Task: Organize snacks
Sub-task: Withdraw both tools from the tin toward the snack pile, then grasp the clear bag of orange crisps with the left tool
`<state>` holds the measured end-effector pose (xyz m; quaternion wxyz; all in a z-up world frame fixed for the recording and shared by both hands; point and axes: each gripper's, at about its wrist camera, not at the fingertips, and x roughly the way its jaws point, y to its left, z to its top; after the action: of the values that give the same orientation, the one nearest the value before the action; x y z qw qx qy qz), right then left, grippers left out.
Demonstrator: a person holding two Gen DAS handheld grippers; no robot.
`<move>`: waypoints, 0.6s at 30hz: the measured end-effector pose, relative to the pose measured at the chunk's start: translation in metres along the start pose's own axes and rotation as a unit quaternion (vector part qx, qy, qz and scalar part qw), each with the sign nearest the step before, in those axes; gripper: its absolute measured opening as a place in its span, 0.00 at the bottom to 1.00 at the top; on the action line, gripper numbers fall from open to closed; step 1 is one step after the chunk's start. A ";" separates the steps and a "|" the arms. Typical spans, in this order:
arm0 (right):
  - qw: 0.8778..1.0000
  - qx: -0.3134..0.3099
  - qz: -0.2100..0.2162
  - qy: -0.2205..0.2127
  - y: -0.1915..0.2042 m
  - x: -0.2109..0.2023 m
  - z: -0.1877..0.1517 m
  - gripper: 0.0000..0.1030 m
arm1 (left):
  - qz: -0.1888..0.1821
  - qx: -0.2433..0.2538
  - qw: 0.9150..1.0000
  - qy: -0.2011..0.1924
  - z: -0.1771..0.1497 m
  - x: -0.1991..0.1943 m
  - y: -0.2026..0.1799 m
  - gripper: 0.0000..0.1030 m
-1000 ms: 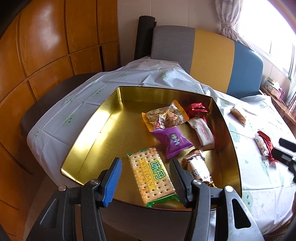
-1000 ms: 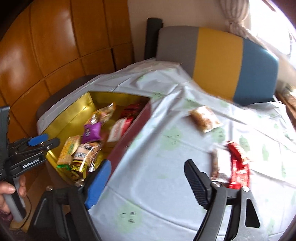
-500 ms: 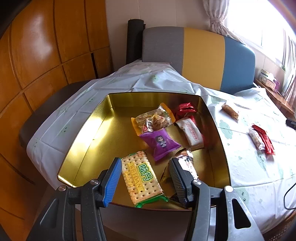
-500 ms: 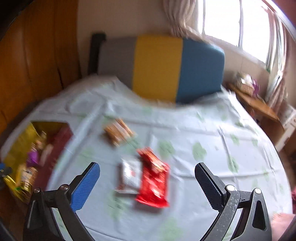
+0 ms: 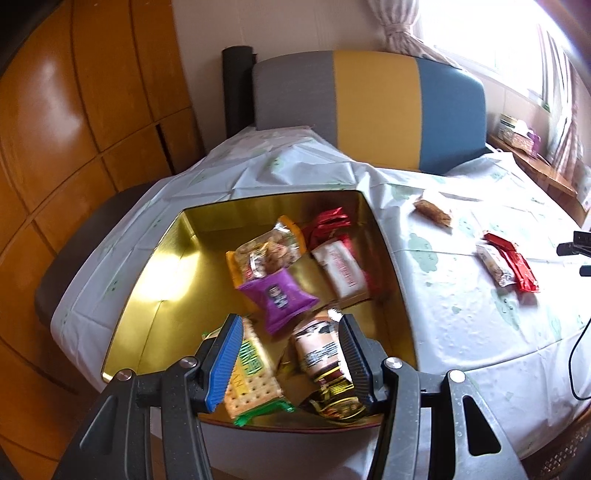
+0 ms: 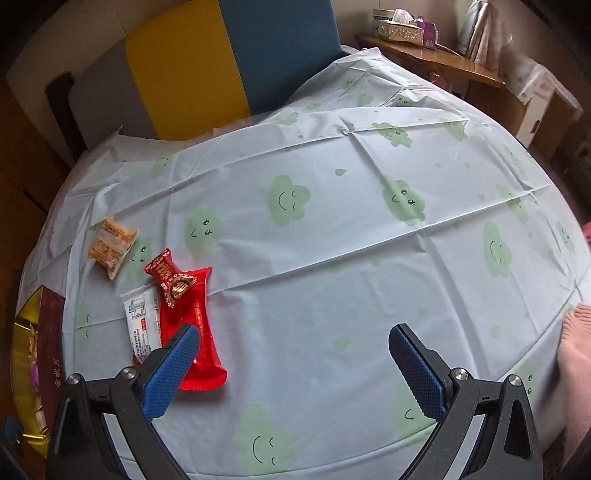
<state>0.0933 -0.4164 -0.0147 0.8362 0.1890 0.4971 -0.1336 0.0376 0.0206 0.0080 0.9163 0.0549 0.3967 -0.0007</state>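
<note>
A gold tin (image 5: 155, 273) on the table's left holds several snacks: a cracker pack (image 5: 251, 365), a purple pack (image 5: 279, 295), a brown wafer pack (image 5: 321, 354), a clear cookie bag (image 5: 267, 251), a white bar (image 5: 341, 269) and a red pack (image 5: 328, 223). My left gripper (image 5: 286, 363) is open over the tin's near edge and holds nothing. My right gripper (image 6: 295, 373) is open and empty above the tablecloth. To its left lie a long red pack (image 6: 195, 325), a small red candy (image 6: 170, 277), a white pack (image 6: 142, 325) and an orange pack (image 6: 112, 245).
The round table has a white cloth with green clouds (image 6: 369, 258). A grey, yellow and blue chair (image 5: 369, 110) stands behind it. A wooden wall (image 5: 74, 110) is at the left. A shelf with a tissue box (image 6: 402, 29) is at the far right. A black cable (image 5: 576, 354) hangs at the table's right edge.
My right gripper has swung right, away from the tin, and now looks down on the loose snacks on the cloth. My left gripper has shifted slightly over the tin. Both stay open.
</note>
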 end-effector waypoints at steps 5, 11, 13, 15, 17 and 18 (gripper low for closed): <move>0.999 0.014 0.025 -0.014 0.004 -0.007 -0.001 1.00 | -0.018 0.013 1.000 0.003 0.011 0.002 -0.016 0.53; 0.997 0.039 0.058 -0.022 -0.001 -0.012 0.002 1.00 | -0.073 0.035 0.996 0.028 0.029 0.010 -0.043 0.53; 0.997 0.039 0.067 -0.024 0.000 -0.014 0.002 1.00 | -0.091 0.044 0.994 0.028 0.038 0.012 -0.056 0.53; 0.997 0.035 0.071 -0.026 0.002 -0.016 0.001 1.00 | -0.113 0.043 0.992 0.037 0.047 0.016 -0.067 0.53; 0.996 0.032 0.077 -0.030 0.004 -0.018 0.001 1.00 | -0.131 0.037 0.989 0.048 0.057 0.023 -0.077 0.53; 0.996 0.031 0.080 -0.031 0.004 -0.019 0.001 1.00 | -0.138 0.035 0.988 0.054 0.062 0.028 -0.084 0.53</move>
<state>0.0870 -0.4125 0.0031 0.8529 0.2500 0.4499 -0.0872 0.0979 -0.0679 0.0217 0.8823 0.0318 0.4488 -0.1381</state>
